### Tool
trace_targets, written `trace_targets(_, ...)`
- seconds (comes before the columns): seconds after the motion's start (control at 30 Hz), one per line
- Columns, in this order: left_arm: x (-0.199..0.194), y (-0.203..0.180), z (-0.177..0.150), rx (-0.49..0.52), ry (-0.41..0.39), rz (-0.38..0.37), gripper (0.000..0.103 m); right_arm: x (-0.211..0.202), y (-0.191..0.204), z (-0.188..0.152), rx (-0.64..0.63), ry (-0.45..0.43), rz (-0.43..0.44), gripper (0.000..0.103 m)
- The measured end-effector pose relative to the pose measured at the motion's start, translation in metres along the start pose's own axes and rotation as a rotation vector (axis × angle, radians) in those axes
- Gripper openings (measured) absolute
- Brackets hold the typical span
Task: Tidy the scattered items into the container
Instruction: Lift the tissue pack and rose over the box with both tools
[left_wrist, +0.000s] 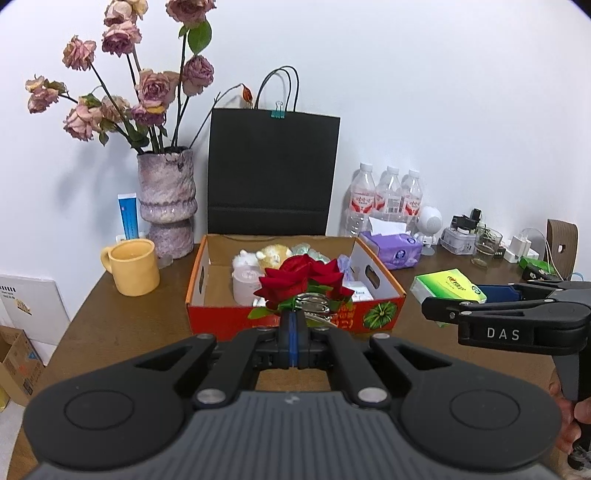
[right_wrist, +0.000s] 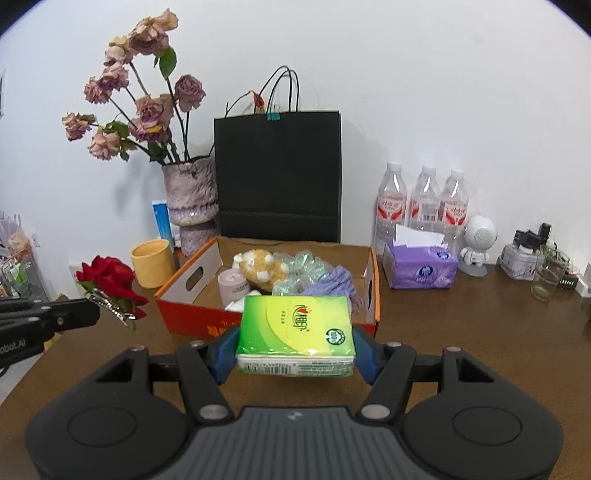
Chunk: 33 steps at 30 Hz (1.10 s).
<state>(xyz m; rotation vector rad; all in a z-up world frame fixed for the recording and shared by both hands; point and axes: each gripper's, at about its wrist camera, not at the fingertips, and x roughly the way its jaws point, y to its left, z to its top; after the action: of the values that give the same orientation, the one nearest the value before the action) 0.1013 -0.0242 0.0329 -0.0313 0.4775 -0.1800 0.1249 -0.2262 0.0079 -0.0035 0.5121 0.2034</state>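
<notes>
The cardboard box (right_wrist: 266, 317) sits mid-tabletop toward the back edge, already holding a plush toy (right_wrist: 260, 267) and a pink roll (right_wrist: 232, 282). In front of it, the right hand-held gripper (right_wrist: 295, 354) pinches a green tissue pack (right_wrist: 295, 328) — the left hand-held gripper (left_wrist: 293, 332) is pressed together on a red rose clip (left_wrist: 303, 282).

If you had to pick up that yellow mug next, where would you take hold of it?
Probably by the rim. The yellow mug stands upright and open-topped, so one jaw could drop inside and one outside, coming from above. Its handle faces left, away from the cardboard box, and looks awkward to pinch. The vase stands close behind it.
</notes>
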Motion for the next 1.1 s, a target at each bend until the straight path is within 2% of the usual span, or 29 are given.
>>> trace_targets(0.67, 0.02, 0.004, 0.046, 0.009, -0.007, -0.002, 0.001, 0.025, -0.004, 0.043, -0.003, 0.036, -0.032, 0.062)
trace_targets(1.1, 0.056, 0.008, 0.072, -0.019, 0.024, 0.007, 0.001, 0.056, -0.013, 0.067, 0.02, 0.079, -0.017, 0.062)
